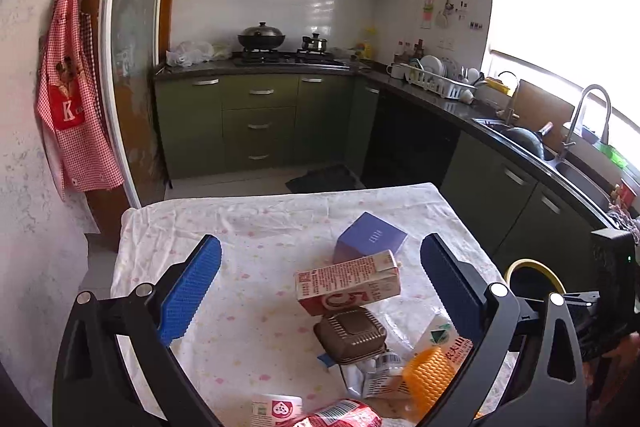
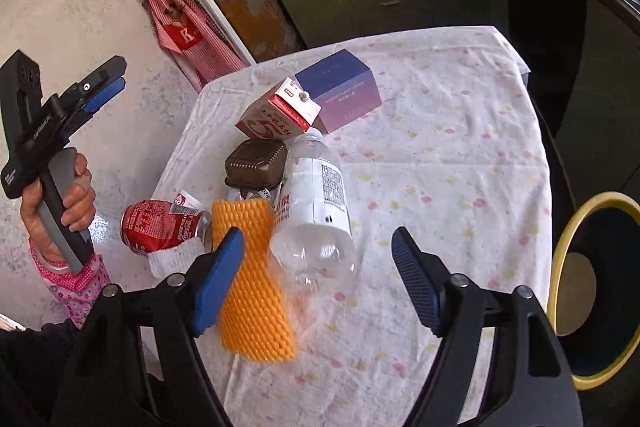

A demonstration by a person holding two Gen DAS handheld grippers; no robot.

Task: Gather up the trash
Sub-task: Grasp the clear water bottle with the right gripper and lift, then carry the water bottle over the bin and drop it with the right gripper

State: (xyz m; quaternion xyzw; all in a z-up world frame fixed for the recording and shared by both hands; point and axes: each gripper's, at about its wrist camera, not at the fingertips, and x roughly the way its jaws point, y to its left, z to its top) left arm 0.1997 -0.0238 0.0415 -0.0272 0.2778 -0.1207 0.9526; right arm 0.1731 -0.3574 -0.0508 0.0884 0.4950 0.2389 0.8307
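Both grippers, left gripper and right gripper, have open fingers holding nothing. Trash lies on the worktop: a red can, a clear bottle, a milk carton.

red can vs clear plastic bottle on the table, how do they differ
The red can is opaque, short and printed all over; the clear plastic bottle is see-through, longer, with a white label round its middle. The can lies at the table's left edge, its end against the orange foam net; the bottle lies nearer the middle, to the right of that net. Both lie on their sides in the same pile.
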